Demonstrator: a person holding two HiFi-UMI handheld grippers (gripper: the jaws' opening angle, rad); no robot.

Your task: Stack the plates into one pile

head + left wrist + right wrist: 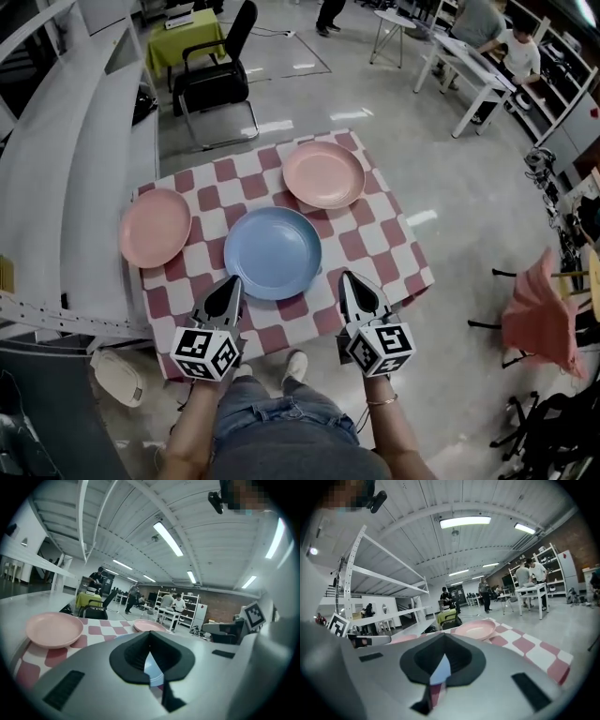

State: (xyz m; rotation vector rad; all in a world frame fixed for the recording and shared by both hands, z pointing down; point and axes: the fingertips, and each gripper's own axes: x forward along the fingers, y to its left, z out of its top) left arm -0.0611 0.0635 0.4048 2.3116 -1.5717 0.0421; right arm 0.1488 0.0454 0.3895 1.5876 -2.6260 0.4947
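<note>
A large hall with a glossy grey floor spreads around the scene. White ceiling beams and strip lights show in both tool views. A black chair stands beyond the surface, with a small table under a yellow-green cloth behind it. Long white desks run along the upper right, with people at them.

The surface is roughly square and set cornerwise to the person. It is covered by a cloth of dull red and white checks that hangs over its edges.

Three round, shallow plates with a smooth matt finish lie on it, each apart from the others and none stacked. The blue plate is the widest and lies in the middle, towards the near side. The left pink plate lies at the left edge, its rim reaching out past the cloth. The far pink plate lies at the far corner.

The left tool points at the near-left rim of the blue plate, and the right tool points at its near-right rim. Both are close by that rim, though contact cannot be judged. Both are grey shells tapering to dark tips, each with a cube of square markers at the back. On each tool the jaws are closed together with nothing between them.
</note>
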